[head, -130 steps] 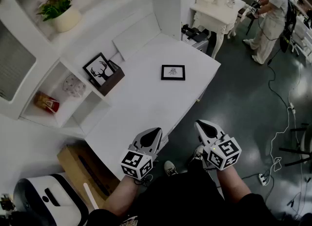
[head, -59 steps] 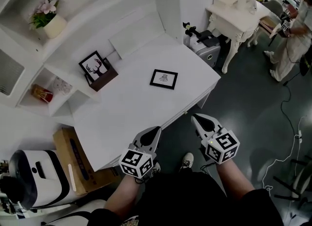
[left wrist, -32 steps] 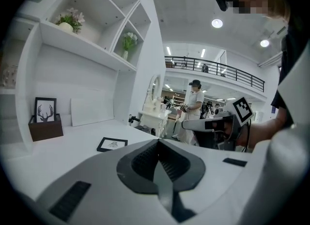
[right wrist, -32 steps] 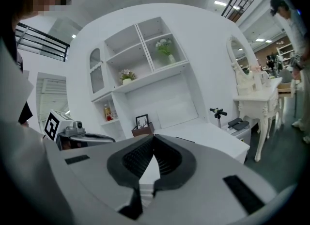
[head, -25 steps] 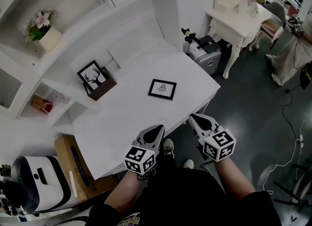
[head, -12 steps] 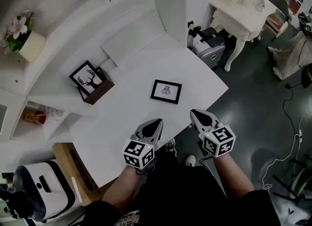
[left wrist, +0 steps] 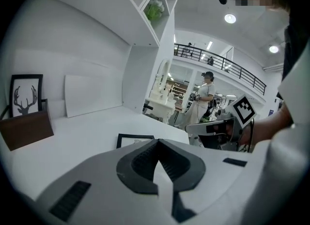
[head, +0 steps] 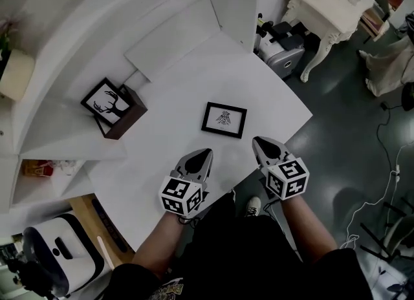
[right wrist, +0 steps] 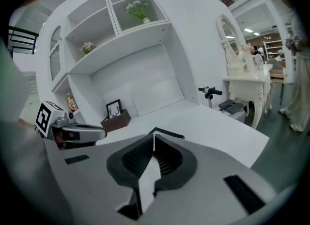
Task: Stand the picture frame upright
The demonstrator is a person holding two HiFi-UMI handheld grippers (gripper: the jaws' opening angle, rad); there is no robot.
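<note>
Lying flat and face up on the white desk [head: 174, 143], the black picture frame [head: 224, 119] sits near the front edge. The left hand-held gripper [head: 205, 155] and the right hand-held gripper [head: 258, 142] hover just short of it, one on either side, not touching. Both have jaws pressed together with nothing between them. A deer picture [head: 102, 100] stands upright beside a brown box [head: 127, 112] at the desk's left, well apart from the frame.

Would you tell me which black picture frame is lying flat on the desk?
The sketch frame lies flat near the front edge of the desk; the antler frame stands upright further back.
</note>
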